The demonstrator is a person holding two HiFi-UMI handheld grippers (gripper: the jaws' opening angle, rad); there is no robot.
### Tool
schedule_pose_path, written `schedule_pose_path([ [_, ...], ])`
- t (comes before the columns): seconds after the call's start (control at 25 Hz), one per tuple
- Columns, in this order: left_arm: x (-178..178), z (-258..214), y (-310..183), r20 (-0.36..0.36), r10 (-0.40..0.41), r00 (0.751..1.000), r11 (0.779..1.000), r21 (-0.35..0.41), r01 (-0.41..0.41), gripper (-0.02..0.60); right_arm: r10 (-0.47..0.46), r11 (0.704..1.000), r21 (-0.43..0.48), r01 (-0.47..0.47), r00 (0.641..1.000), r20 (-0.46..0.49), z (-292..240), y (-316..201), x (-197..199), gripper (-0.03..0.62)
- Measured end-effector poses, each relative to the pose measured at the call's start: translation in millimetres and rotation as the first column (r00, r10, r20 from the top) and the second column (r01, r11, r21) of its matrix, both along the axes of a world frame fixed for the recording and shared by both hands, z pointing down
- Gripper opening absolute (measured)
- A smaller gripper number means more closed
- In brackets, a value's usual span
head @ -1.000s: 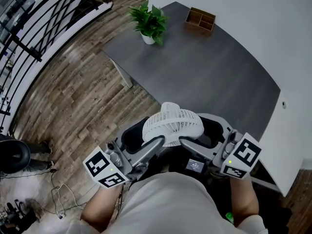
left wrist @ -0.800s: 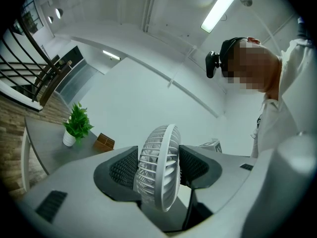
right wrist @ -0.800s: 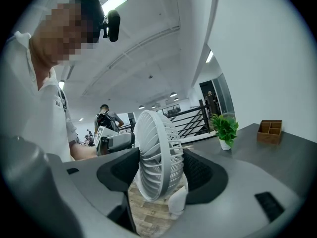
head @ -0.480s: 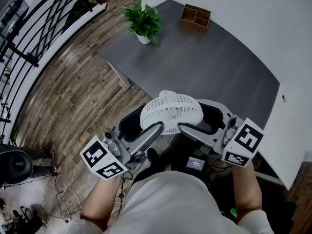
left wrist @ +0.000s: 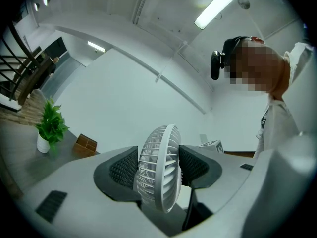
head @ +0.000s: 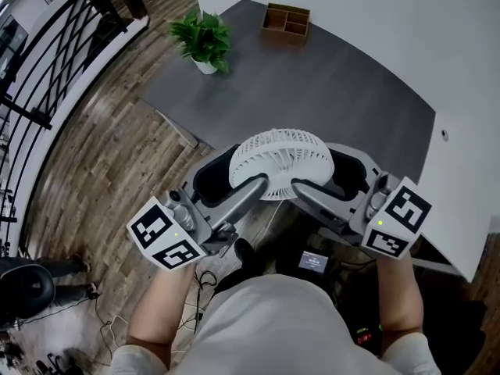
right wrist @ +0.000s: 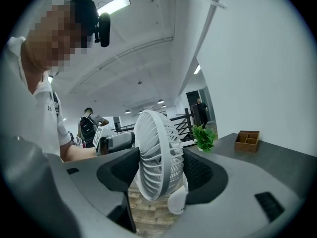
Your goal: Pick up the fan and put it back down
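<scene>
In midair, slatted round white fan [head: 281,158] pinched by left gripper [left wrist: 158,157], right gripper [right wrist: 159,158] (ridged fingers [left wrist: 123,170]).

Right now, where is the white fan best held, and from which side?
Grip the fan across the thin depth of its round grille, at opposite rims: left gripper from the left, right gripper from the right. The flat faces suit the pads.

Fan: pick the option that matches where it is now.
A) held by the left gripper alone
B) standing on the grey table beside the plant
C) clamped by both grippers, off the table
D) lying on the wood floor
C: the fan sits pinched between the pads of the left gripper and also of the right gripper, with wood floor showing beneath it rather than the table.
</scene>
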State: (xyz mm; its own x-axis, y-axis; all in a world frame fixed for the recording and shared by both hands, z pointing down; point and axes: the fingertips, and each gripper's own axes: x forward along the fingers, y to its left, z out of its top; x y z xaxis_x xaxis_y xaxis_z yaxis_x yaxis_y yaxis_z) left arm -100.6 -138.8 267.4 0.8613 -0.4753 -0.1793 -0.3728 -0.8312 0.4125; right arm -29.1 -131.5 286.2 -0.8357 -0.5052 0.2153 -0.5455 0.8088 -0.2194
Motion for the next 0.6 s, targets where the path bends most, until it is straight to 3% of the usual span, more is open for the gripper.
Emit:
schedule_pose_path([
  [0.6,74,-13,-3,0.038,0.147,0.988,0.988,0.032,-0.149,0.278,0.134,0.99,0.038,-0.134,0.991,-0.013,-14,6,72,0.282],
])
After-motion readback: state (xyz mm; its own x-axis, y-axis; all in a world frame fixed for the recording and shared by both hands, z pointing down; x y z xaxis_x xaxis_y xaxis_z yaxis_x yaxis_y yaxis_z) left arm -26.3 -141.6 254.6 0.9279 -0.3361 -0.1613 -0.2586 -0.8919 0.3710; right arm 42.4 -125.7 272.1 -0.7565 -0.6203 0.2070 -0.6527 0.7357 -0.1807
